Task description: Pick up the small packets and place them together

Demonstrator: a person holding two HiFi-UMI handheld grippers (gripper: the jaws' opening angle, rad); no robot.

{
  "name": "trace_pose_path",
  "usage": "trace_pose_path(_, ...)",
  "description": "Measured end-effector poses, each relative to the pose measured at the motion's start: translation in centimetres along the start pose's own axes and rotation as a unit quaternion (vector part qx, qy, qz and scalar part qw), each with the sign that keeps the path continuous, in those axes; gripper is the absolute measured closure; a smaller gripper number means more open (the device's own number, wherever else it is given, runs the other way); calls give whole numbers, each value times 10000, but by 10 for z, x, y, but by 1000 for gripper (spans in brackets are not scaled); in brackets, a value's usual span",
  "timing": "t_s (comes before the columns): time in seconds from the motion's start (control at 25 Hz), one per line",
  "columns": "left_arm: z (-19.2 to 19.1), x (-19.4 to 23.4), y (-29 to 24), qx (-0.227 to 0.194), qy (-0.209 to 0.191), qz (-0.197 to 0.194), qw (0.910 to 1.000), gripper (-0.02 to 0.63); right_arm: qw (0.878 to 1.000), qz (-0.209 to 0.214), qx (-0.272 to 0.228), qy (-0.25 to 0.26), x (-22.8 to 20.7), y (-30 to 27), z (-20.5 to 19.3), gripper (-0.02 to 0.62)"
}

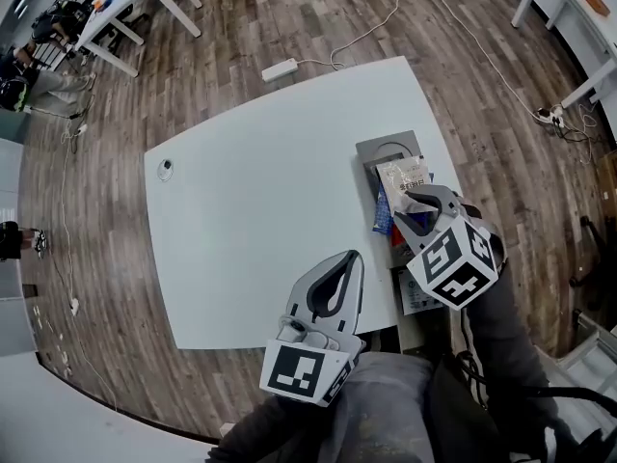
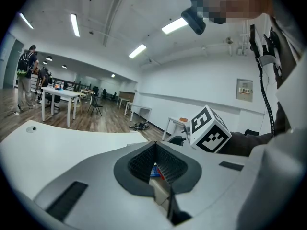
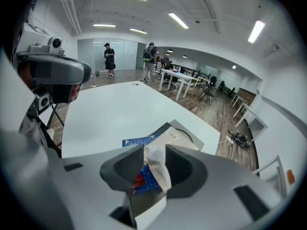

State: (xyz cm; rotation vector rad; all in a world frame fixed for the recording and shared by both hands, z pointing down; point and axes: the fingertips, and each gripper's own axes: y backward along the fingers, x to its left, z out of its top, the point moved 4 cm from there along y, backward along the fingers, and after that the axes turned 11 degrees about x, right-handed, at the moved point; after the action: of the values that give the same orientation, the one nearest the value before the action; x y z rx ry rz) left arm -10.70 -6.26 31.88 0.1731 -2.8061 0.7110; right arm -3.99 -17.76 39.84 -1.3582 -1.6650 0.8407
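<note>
White worktop [image 1: 260, 220] on a wood-plank floor, open office behind. My right hand-held gripper [image 1: 421, 207] is pinched on the near corner of the white packet [image 1: 403, 177]. That packet lies on the grey tray [image 1: 390, 148] at the worktop's right edge, long axis running straight away from me. A blue packet [image 1: 383, 215] sits partly under it, pointing the same way. My left hand-held gripper [image 1: 353, 257] is closed on nothing, near the front edge.

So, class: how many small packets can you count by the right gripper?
2: white packet pinched by the right gripper; blue packet beneath it. More may be hidden.
</note>
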Motion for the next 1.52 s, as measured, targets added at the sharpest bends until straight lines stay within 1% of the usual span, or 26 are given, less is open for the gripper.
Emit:
trace_pose_path(0.28,5,-5,8,-95,-100,-108,9998,603,9996,-201,-140,-102,0,18,3,469)
trace_pose_path(0.52,14,-13,20,-275,-303,-263,9988,603,9980,-539,-241,-206,4,43,2,469)
trace_pose_path(0.76,15,-33,27,-328,-536,-598,9962,603,9961,-754,-159,-419,18,63,-24,469)
trace_pose_path(0.92,9,-47,32,-331,-651,-805,9941,603,9950,-828,-90,-547,36,72,-45,469)
trace_pose_path(1.08,0,-58,38,-298,-723,-1003,9919,603,9953,-702,55,-658,67,71,-69,469)
trace_pose_path(1.28,-12,-65,40,-209,-721,-1164,9904,603,9966,-281,380,-679,114,54,-99,468)
trace_pose_path(1.36,-17,-67,41,-152,-705,-1218,9899,603,9964,-41,544,-650,131,43,-108,438)
trace_pose_path(1.44,-21,-68,43,-84,-685,-1246,9898,603,9957,163,705,-585,143,32,-114,377)
trace_pose_path(1.52,-21,-67,43,-110,-679,-1228,9900,603,9945,296,876,-485,148,22,-117,330)
